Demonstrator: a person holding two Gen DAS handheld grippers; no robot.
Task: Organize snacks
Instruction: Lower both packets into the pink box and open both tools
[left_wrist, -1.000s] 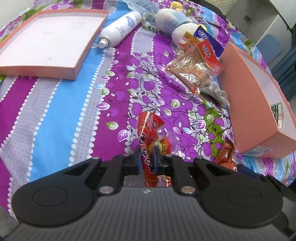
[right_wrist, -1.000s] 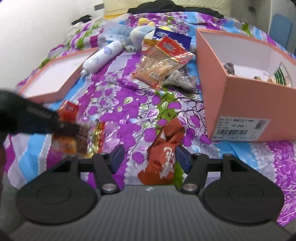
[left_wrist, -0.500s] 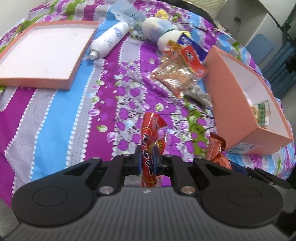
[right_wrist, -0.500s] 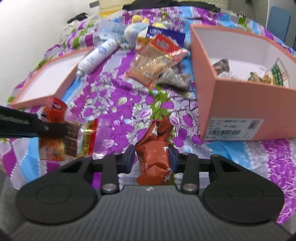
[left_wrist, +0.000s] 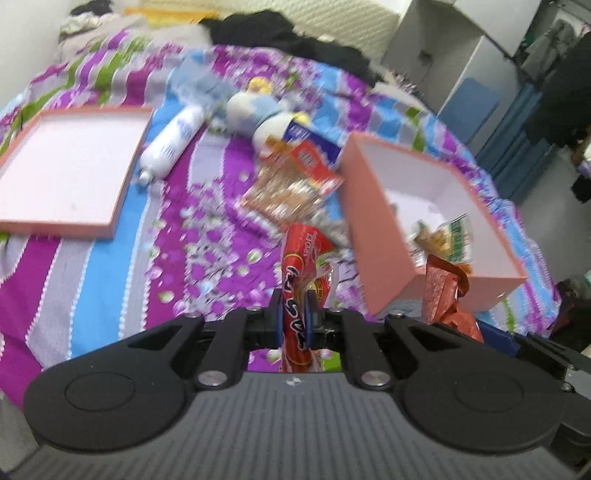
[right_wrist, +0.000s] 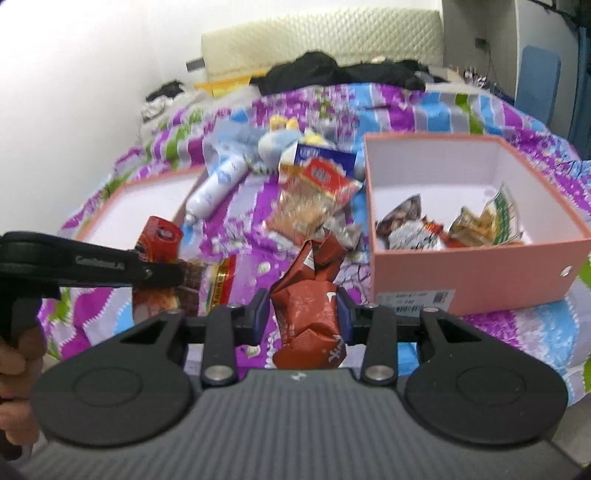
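One barcode label (right_wrist: 413, 297) (digits unreadable), pink box (right_wrist: 476, 277).

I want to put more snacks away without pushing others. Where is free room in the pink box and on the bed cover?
In the pink box, the back half of the floor is bare; wrappers crowd the front. The shallow pink lid is bare inside. The bedspread in front of the lid is free. Between the white bottle and the box, the snack bags crowd.

A home bedroom: a floral bedspread (right_wrist: 424, 107), padded headboard (right_wrist: 321, 33) and plush toy (right_wrist: 277, 142).
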